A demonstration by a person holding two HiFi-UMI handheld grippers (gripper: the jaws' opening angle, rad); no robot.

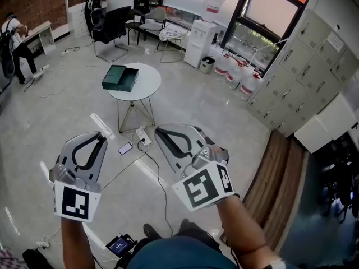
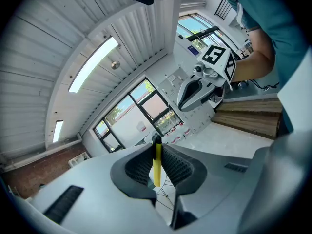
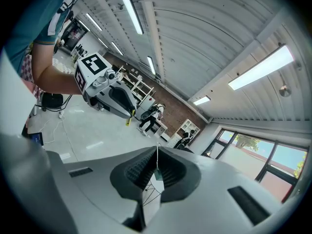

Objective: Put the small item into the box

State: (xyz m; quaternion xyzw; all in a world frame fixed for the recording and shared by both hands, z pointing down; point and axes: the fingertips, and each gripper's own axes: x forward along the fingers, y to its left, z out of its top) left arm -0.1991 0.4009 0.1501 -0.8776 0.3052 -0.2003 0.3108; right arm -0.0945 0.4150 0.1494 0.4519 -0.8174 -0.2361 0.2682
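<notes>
A thin yellow item with a black end (image 2: 157,167) stands upright between the pads of my left gripper (image 2: 157,147), which is shut on it. In the head view the left gripper (image 1: 100,135) is held low at the left and my right gripper (image 1: 159,131) beside it, jaws together with nothing in them. A dark green box (image 1: 120,77) lies on a small round white table (image 1: 147,84), well ahead of both grippers. In the right gripper view the left gripper (image 3: 130,115) shows with the yellow item (image 3: 128,123) at its tip. The right gripper (image 3: 157,156) is shut.
On the floor between me and the table lie a phone (image 1: 125,148), a power strip (image 1: 143,137) and a long cable (image 1: 160,184). Office chairs (image 1: 112,29), a water dispenser (image 1: 200,41) and water jugs (image 1: 235,72) stand behind. Lockers (image 1: 305,77) line the right. A person (image 1: 12,38) stands far left.
</notes>
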